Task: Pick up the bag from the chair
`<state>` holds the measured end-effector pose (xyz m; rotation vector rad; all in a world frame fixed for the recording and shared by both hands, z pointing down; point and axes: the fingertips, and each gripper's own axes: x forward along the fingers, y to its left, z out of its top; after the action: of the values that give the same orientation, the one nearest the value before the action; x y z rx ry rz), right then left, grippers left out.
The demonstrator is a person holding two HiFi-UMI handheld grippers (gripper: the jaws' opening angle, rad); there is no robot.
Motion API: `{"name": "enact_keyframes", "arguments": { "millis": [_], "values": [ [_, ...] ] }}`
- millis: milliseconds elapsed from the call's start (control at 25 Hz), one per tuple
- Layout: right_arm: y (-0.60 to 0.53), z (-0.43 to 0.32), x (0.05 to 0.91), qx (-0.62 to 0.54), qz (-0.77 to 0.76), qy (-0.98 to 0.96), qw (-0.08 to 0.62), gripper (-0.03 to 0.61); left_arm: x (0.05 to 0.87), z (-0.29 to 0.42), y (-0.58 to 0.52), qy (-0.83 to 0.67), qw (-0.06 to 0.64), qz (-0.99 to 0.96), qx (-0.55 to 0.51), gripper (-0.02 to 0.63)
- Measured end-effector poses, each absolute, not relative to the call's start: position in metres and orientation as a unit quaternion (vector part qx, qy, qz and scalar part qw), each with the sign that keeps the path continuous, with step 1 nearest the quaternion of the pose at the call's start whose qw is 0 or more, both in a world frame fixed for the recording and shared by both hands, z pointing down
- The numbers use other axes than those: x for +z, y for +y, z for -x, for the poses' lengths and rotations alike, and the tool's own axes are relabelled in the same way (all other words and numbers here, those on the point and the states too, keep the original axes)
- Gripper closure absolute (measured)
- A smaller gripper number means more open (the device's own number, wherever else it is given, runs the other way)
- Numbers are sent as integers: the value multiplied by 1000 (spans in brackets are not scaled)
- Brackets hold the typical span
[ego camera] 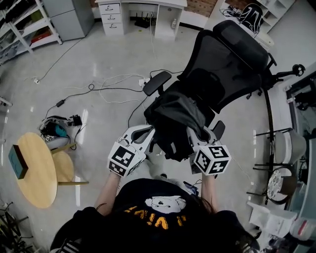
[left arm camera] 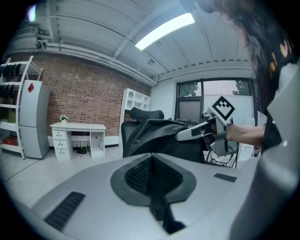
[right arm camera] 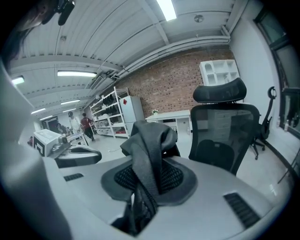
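The black bag (ego camera: 175,121) hangs between my two grippers, just in front of the seat of the black mesh office chair (ego camera: 232,59). My left gripper (ego camera: 150,132) meets the bag's left edge; in the left gripper view its jaws (left arm camera: 151,164) are shut with a thin dark strap pinched between the pads, and the bag (left arm camera: 159,136) bulks just beyond. My right gripper (ego camera: 193,141) is at the bag's right side. In the right gripper view it (right arm camera: 147,173) is shut on a bunched fold of bag fabric (right arm camera: 149,140). The chair (right arm camera: 225,136) stands behind.
A round wooden table (ego camera: 34,170) with a teal box (ego camera: 17,160) stands at the left. Cables (ego camera: 113,86) trail over the floor before a white desk (ego camera: 140,15). Racks and stands crowd the right edge (ego camera: 284,148). People (right arm camera: 86,124) stand far off by shelves.
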<state>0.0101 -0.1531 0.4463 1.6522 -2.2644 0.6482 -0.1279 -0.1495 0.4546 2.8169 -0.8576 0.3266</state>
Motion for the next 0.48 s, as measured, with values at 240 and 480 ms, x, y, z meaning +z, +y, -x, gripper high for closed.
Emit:
{"name": "enact_keyframes", "arguments": {
  "millis": [240, 480],
  "values": [
    [-117, -23, 446, 221, -547, -797, 129, 503, 447, 104, -112, -313, 86, -940, 102, 604],
    [-78, -35, 452, 219, -526, -811, 134, 503, 442, 87, -68, -338, 81, -932, 100, 604]
  ]
}}
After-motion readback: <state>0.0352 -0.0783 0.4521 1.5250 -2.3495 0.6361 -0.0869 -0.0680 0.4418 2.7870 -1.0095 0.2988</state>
